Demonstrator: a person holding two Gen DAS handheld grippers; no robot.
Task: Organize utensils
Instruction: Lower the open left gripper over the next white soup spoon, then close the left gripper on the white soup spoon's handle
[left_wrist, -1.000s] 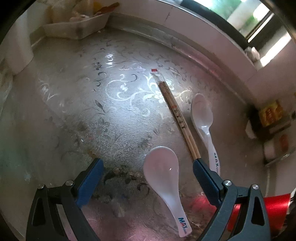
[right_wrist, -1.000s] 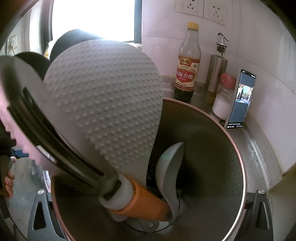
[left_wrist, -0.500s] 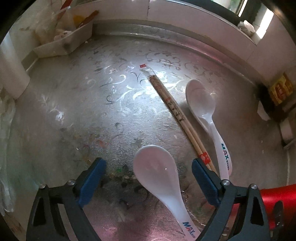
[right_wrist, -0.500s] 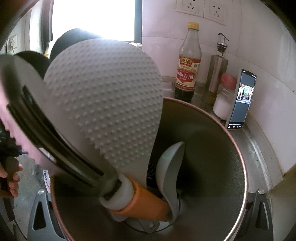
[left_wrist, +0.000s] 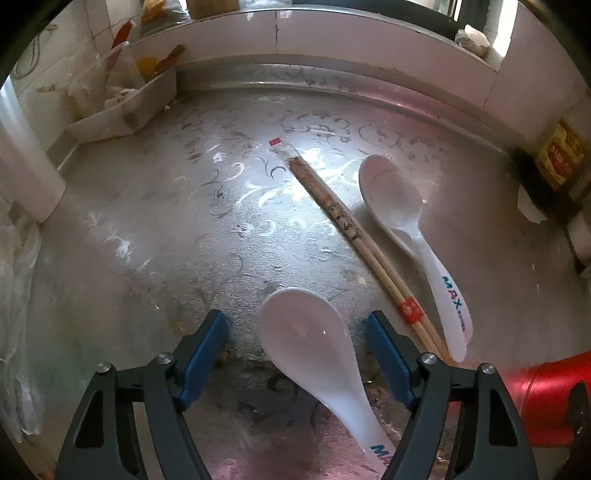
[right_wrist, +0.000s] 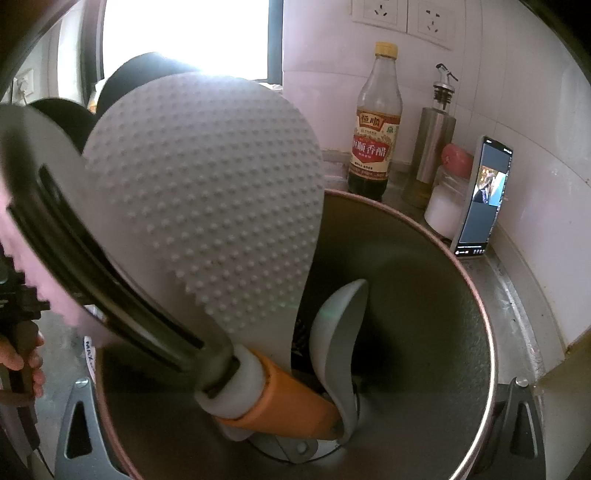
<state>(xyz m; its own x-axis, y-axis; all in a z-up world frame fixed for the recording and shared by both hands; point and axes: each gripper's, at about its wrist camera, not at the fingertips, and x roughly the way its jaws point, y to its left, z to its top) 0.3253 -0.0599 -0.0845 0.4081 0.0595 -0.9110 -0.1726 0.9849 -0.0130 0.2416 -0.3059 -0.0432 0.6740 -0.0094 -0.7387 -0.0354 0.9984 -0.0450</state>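
My left gripper (left_wrist: 295, 321) points down at the patterned steel counter (left_wrist: 166, 229). The bowl of a white spoon (left_wrist: 306, 343) lies between its blue pads. Its jaws have just been closing, but gaps remain on both sides, so it is open. A pair of wrapped chopsticks (left_wrist: 354, 236) and a second white spoon (left_wrist: 402, 221) lie to the right. My right gripper (right_wrist: 295, 350) is shut on a round metal utensil holder (right_wrist: 424, 295), red outside (left_wrist: 546, 387); the rim hides its fingertips. A grey dimpled rice paddle (right_wrist: 207, 192), a black slotted spatula (right_wrist: 74, 236) and a grey ladle (right_wrist: 340, 332) stand in the holder.
A white plastic tub (left_wrist: 125, 107) sits at the counter's back left, beside a white cylinder (left_wrist: 26, 162). Behind the holder stand a vinegar bottle (right_wrist: 376, 136), a steel oil dispenser (right_wrist: 432, 147), a white jar (right_wrist: 447, 206) and a propped phone (right_wrist: 484, 199). A person's hand (right_wrist: 22, 354) shows at the left edge.
The left gripper has shifted and rolled over the near spoon, so the second spoon and the chopsticks now show full length. Its jaws stand narrower. The right view is unchanged.
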